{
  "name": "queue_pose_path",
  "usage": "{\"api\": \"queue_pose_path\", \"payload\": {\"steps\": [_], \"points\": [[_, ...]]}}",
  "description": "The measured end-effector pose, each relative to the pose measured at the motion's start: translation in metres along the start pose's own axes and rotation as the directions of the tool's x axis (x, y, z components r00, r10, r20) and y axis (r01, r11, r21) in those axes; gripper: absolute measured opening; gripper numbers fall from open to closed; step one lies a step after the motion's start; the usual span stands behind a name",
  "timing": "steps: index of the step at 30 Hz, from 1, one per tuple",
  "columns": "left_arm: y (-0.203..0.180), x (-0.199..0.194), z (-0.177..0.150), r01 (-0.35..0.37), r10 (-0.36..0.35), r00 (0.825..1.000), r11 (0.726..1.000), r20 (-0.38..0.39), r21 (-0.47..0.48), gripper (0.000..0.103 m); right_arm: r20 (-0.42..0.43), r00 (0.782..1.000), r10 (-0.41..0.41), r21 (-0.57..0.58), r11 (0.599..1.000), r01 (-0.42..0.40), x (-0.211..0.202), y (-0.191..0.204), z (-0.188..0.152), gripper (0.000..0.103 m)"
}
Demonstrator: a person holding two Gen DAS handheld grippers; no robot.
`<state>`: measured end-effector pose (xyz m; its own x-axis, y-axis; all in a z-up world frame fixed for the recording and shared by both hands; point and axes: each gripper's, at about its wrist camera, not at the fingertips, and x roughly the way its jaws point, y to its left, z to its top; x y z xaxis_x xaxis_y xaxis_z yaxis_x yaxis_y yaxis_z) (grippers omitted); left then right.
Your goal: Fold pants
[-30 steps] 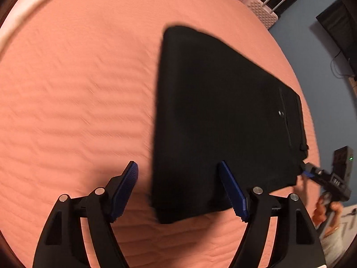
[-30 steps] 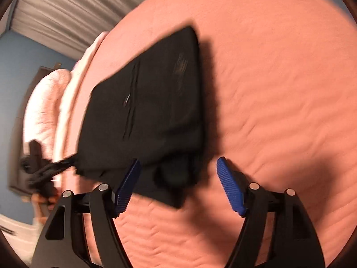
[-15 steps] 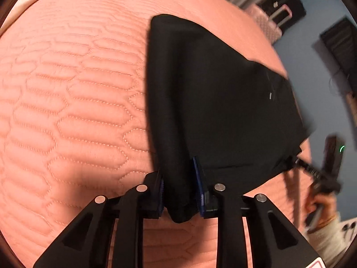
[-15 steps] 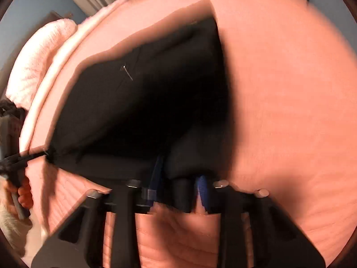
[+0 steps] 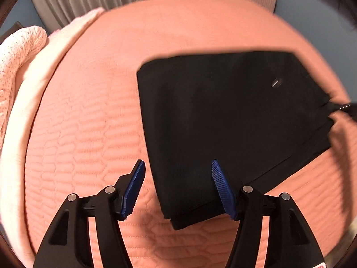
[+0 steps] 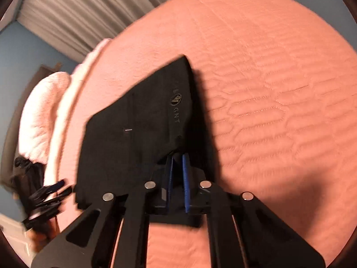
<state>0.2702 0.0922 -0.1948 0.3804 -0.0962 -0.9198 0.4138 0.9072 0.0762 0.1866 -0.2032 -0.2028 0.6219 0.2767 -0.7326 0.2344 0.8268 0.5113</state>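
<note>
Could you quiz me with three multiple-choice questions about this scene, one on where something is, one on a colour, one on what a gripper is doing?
1. Where do the pants lie?
A. on a salmon-pink quilted bedspread
B. on a wooden floor
C. in a basket

2. What colour are the pads of the left gripper?
A. red
B. blue
C. white

3. What is the right gripper doing?
A. standing wide apart over bare quilt
B. holding a pillow
C. pinching a corner of the pants

Answers: 1 A, quilted pink cloth surrounds the black fabric. 2 B, both ribbed pads are blue. 3 C, its pads are drawn together with black fabric between them.
</note>
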Motion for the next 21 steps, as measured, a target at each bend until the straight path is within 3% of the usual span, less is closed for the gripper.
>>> {"api": "queue_pose_path", "payload": {"steps": [2,3,4,5,6,8,9,11,13,15,17,20,21], "points": [[0.005,0.023,-0.007,-0.02,0.019,0.997,0.999,-0.069,-0.025,0.062,-0.016,0.999,-0.049,-0.034,0.998,0.048,0.005,0.005,-0.019,0.006],[0.012,0.028,-0.011,-0.015,0.011,0.996,0.999,-0.083,-0.049,0.071,-0.067,0.988,-0.136,-0.056,0.99,0.133,0.023,-0.01,-0.028,0.006],[0.02,0.031,-0.014,-0.007,0.0,0.997,0.996,-0.082,-0.085,0.076,-0.071,0.992,-0.107,-0.016,0.994,0.106,0.028,-0.023,-0.032,0.006],[0.025,0.031,-0.014,0.011,-0.02,0.997,0.994,-0.079,-0.111,0.077,-0.044,0.998,-0.044,0.049,0.998,0.046,0.022,-0.033,-0.029,0.007],[0.029,0.029,-0.013,0.025,-0.035,0.996,0.992,-0.077,-0.127,0.077,-0.03,0.999,-0.022,0.071,0.997,0.024,0.015,-0.037,-0.025,0.018],[0.033,0.014,-0.01,-0.009,0.002,0.999,0.991,-0.053,-0.133,0.076,0.043,0.992,-0.115,0.06,0.992,0.112,-0.011,-0.037,-0.014,0.03],[0.032,0.006,-0.01,-0.016,0.012,0.999,0.991,-0.036,-0.13,0.076,0.087,0.987,-0.137,0.042,0.99,0.134,-0.026,-0.034,-0.009,0.03],[0.026,-0.018,-0.007,-0.024,0.027,0.999,0.992,0.022,-0.124,0.077,0.128,0.986,-0.108,0.019,0.994,0.107,-0.039,-0.024,-0.007,0.03],[0.018,-0.039,-0.005,-0.038,0.047,0.996,0.992,0.072,-0.123,0.077,0.096,0.99,-0.1,-0.084,0.991,0.108,-0.02,-0.011,-0.008,0.027],[0.006,-0.058,-0.002,-0.055,0.069,0.991,0.991,0.111,-0.125,0.077,-0.069,0.96,-0.271,-0.191,0.948,0.254,0.03,-0.018,-0.021,0.03],[-0.011,-0.074,0.002,-0.082,0.099,0.986,0.988,0.134,-0.129,0.077,-0.004,0.962,-0.275,-0.121,0.955,0.272,0.001,-0.012,-0.022,0.031],[-0.027,-0.11,-0.001,-0.119,0.144,0.972,0.983,0.187,-0.138,0.083,0.154,0.955,-0.255,-0.155,0.948,0.278,-0.065,0.029,-0.033,0.034],[-0.029,-0.118,-0.003,-0.115,0.143,0.969,0.983,0.201,-0.141,0.086,0.19,0.953,-0.235,-0.19,0.944,0.271,-0.084,0.045,-0.039,0.049]]}}
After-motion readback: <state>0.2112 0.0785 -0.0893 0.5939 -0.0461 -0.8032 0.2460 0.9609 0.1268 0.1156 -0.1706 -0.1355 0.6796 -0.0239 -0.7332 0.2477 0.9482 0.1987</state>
